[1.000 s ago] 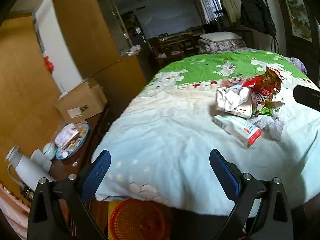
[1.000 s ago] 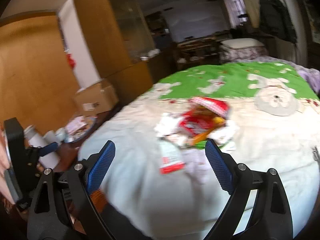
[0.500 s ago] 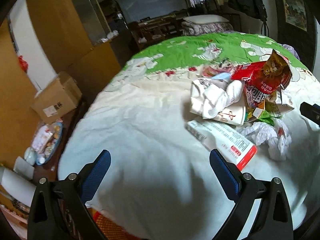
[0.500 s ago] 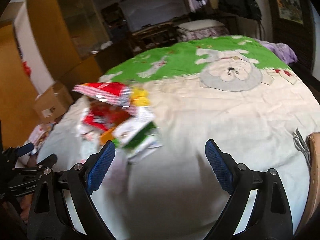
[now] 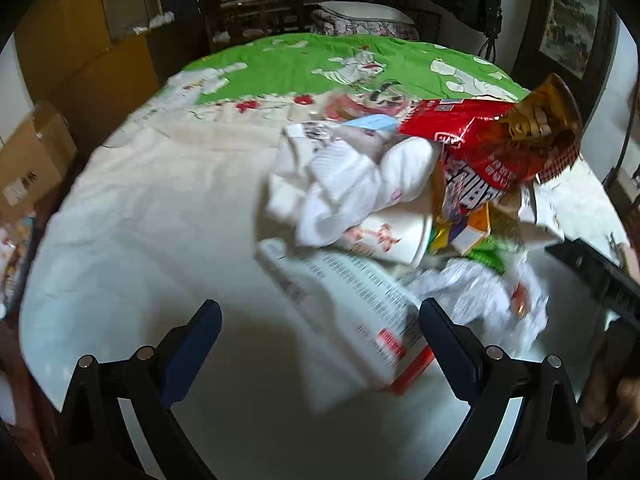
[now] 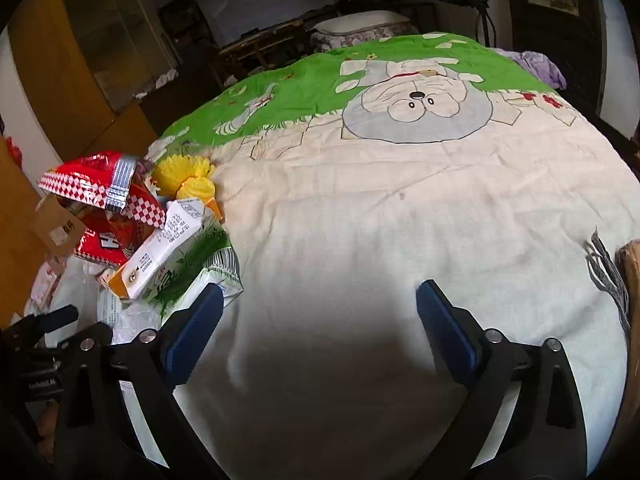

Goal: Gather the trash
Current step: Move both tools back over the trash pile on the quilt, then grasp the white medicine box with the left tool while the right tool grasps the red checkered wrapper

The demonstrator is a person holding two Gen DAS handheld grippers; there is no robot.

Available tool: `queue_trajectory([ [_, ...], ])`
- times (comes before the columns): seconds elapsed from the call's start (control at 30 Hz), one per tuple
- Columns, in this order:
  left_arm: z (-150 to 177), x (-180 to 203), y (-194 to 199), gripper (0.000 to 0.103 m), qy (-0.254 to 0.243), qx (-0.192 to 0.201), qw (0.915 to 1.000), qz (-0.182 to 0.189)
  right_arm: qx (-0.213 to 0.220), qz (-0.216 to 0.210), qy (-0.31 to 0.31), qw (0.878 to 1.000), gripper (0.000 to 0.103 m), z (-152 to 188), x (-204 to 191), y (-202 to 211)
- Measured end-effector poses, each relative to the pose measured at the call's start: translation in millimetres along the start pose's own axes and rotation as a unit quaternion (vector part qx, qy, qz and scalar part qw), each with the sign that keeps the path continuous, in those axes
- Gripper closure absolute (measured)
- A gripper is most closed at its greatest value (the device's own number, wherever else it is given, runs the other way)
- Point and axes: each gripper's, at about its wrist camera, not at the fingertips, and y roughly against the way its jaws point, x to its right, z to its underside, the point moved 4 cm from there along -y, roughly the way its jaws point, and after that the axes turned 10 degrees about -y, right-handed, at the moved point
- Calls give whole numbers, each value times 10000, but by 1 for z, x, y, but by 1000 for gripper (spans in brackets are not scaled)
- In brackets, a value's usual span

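Nearest us, our left claw (image 5: 320, 344) hangs open over the pale bed cover (image 5: 160, 220), nothing between its pads; the red-ended end of a long white box (image 5: 352, 304) lies just inside its right finger. Our right claw (image 6: 316, 320) is opening over bare cover, empty, its left finger close beside a green-and-white carton (image 6: 176, 256). Behind the box sits the trash pile: crumpled white plastic (image 5: 480, 296), a white bag (image 5: 352, 184), then a red snack bag (image 5: 492, 148). Farther off, the cover turns green (image 5: 320, 60), with a pillow (image 5: 364, 10) beyond.
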Motion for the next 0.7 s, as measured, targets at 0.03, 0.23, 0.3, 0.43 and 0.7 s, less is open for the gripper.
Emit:
queue_trajectory([
  [0.03, -4, 2, -6, 6, 12, -24, 10000, 40, -16, -4, 4, 10000, 6, 0, 0, -1],
  [0.23, -5, -5, -22, 6, -21, -217, 9996, -187, -7, -111, -79, 9999, 6, -1, 2, -1],
  [0.3, 4, -17, -19, 6, 5, -255, 9990, -377, -8, -133, -97, 9999, 6, -1, 2, -1],
  [0.43, 30, -57, -9, 6, 376, -365, 9962, -690, -8, -142, -106, 9998, 6, -2, 2, -1],
  [0.7, 25, -57, -1, 6, 232, -112, 9974, -671, -8, -154, -118, 9998, 6, -2, 2, -1],
])
